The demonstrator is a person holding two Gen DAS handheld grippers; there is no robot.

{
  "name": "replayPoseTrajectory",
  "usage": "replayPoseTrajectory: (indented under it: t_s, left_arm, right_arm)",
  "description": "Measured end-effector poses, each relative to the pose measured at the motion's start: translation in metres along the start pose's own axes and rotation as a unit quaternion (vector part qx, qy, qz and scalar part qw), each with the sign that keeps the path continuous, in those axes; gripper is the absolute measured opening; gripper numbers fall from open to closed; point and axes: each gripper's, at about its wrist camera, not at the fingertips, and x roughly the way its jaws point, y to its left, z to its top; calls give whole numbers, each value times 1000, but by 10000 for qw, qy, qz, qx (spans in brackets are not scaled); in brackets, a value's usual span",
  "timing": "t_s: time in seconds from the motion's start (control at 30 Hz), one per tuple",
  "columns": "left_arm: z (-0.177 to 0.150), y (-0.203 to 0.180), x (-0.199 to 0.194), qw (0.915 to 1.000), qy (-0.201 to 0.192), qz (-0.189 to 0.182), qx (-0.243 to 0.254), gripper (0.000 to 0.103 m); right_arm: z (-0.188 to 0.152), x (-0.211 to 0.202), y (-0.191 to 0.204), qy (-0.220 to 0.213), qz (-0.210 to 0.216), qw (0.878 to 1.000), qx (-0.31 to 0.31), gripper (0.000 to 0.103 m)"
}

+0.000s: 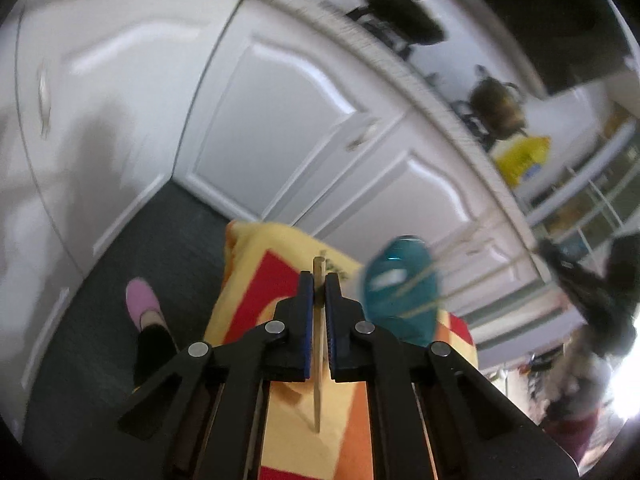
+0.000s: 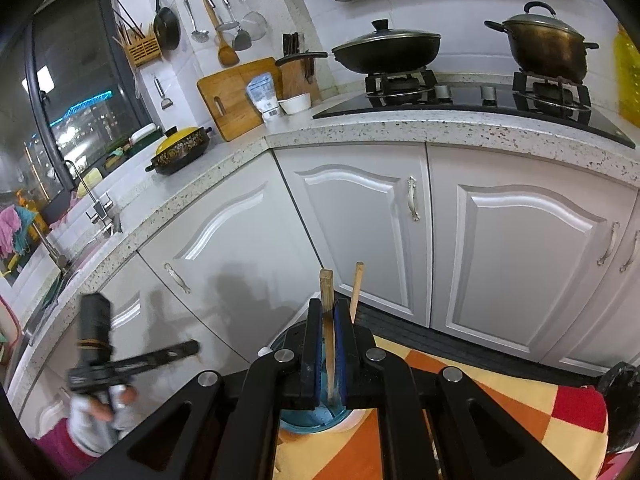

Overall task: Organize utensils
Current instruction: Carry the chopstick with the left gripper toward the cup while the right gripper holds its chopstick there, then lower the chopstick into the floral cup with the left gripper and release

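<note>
On the patterned cloth (image 2: 532,396) before the white cabinets (image 2: 516,248) stands a teal holder (image 2: 312,420), directly under the right gripper (image 2: 329,312). That gripper's jaws are clamped on a squared wooden chopstick (image 2: 327,284) that rises above the pads; a second chopstick (image 2: 356,284) leans just beside it, free. The left gripper (image 1: 319,288), seen blurred, is closed narrowly on another thin chopstick (image 1: 318,360), with the holder just to its right.

Wooden chopstick (image 1: 318,344) upright between fingers; two chopsticks (image 2: 329,320) standing in teal holder (image 2: 312,420).
</note>
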Motion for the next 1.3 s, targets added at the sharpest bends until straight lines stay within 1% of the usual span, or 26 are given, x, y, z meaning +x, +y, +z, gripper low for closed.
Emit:
replayPoseTrajectory:
  t_s: [0.17, 0.33, 0.47, 0.57, 0.67, 0.77, 0.93, 1.07, 1.1, 1.2, 1.3]
  left_arm:
    - [10, -40, -40, 9982, -238, -181, 522, 4]
    - [26, -73, -68, 9941, -500, -315, 915, 4]
    - [44, -101, -78, 9892, -753, -387, 1198, 4]
    - [55, -122, -77, 9833, -1008, -301, 1487, 4]
    - [63, -138, -68, 9783, -1189, -195, 1684, 4]
    - [68, -154, -50, 9700, -1413, 126, 1974, 4]
    - [64, -161, -3, 9636, -1404, 584, 2197, 4]
    - [54, -156, 31, 9586, -1417, 943, 2281, 4]
    - [52, -154, 37, 9589, -1385, 975, 2277, 4]
    - [45, -147, 59, 9650, -1081, 975, 2180, 4]
    - [39, -142, 73, 9685, -835, 1007, 2119, 4]
  right_arm:
    - [-1, 0, 0, -21, -5, 10000, 17, 5]
    - [1, -3, -1, -92, -65, 9999, -12, 5]
    - [4, -3, 1, -142, -135, 9998, -49, 5]
    - [5, -1, 1, -128, -186, 9997, -68, 5]
    - [4, 4, 0, -71, -199, 9997, -75, 5]
    - [1, 9, -2, -18, -197, 9998, -52, 5]
    - [-4, 21, -7, 97, -194, 9998, -14, 5]
    - [-9, 37, -10, 312, -139, 9994, 30, 5]
    - [-10, 42, -12, 372, -122, 9992, 67, 5]
    - [-15, 50, -17, 502, -93, 9984, 231, 5]
    - [-19, 50, -25, 524, -74, 9978, 391, 6]
